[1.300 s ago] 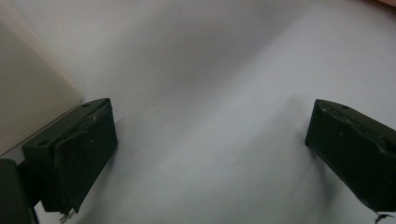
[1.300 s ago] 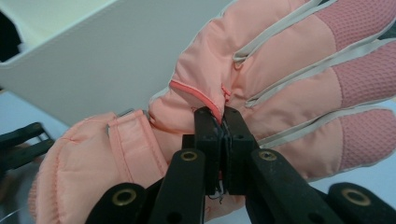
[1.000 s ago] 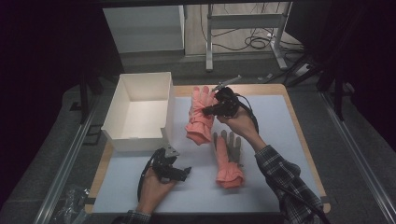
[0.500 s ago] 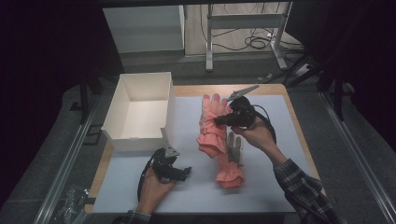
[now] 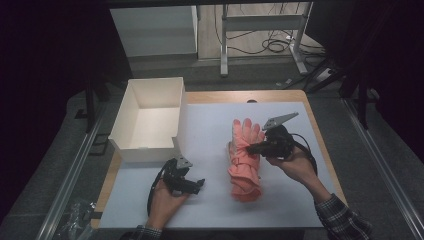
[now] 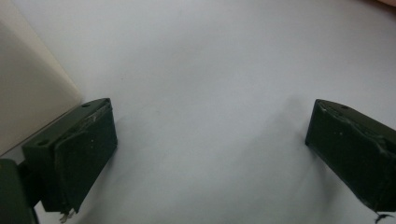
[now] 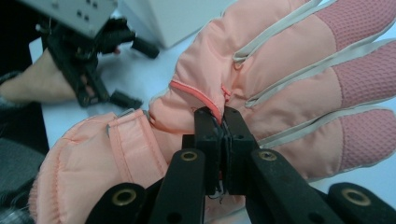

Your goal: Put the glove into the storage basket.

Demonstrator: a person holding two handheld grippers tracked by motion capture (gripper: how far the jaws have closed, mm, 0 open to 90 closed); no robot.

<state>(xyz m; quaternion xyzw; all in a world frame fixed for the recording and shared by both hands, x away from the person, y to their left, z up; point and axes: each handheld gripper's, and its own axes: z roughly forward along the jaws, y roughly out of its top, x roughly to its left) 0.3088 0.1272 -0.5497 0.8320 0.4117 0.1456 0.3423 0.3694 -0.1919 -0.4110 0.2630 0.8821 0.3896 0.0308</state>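
Two pink padded gloves lie in the middle of the white sheet. The upper glove (image 5: 244,136) (image 7: 280,70) lies along the lower glove (image 5: 245,184) (image 7: 93,154), whose cuff shows at the near end. My right gripper (image 5: 248,148) (image 7: 222,116) is shut on a fold at the upper glove's edge, near the thumb. At the sheet's near left my left gripper (image 5: 197,184) (image 6: 210,140) (image 7: 135,72) rests low, open, with bare sheet between its jaws.
A white open box (image 5: 129,145) (image 6: 28,93) (image 7: 187,18) stands at the sheet's left, just beyond the left gripper. The wooden table edge (image 5: 320,135) runs close to the right hand. Bare sheet (image 5: 210,125) lies between box and gloves.
The right gripper has carried its glove rightward and nearer, from beside the box to on top of the second glove. The left gripper has stayed put.
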